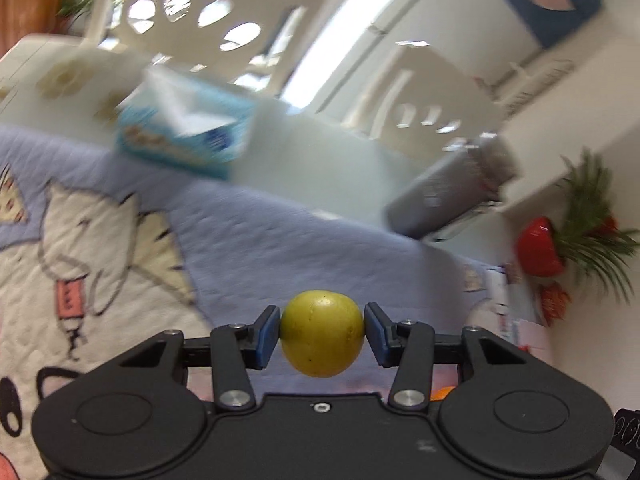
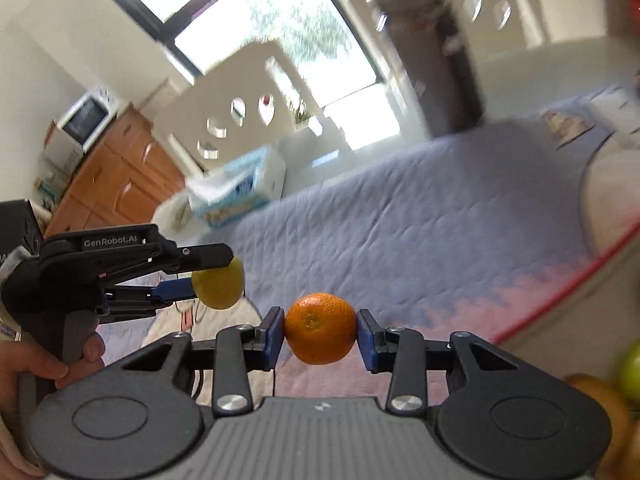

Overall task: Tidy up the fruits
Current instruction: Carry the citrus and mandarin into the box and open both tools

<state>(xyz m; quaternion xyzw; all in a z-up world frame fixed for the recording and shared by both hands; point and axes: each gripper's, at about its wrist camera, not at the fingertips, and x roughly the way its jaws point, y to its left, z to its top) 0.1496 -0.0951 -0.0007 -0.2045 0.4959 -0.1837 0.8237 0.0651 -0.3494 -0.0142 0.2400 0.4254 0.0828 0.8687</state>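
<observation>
Blue pads clamp a smooth, yellow-green round fruit [image 1: 322, 333] in the left tongs [image 1: 322, 334], pressing it on both sides at the bottom centre of the left wrist view; its skin is glossy with a few dark specks, and being nearly a ball it shows no clear long axis. Over on the right wrist view, the right tongs [image 2: 321, 330] hold a mandarin orange [image 2: 321, 329], dimpled peel, slightly flattened, stem scar facing the camera. Both fruits hang above a quilted lavender cloth [image 2: 400, 216] printed with a cartoon cat, its stitching rippled. At the left edge of the right view the left tongs appear from the side, black plastic with the yellow fruit at the tips, a hand [image 2: 36, 364] wrapped round the handle. Further out, blurred: a light-blue tissue box [image 1: 188, 136] in the upper left of the left view, a grey cylindrical bottle [image 1: 444, 196] tilted at the right. Bottom right corner of the right view, a green fruit [image 2: 630, 372] and something orange, too smeared to name.
</observation>
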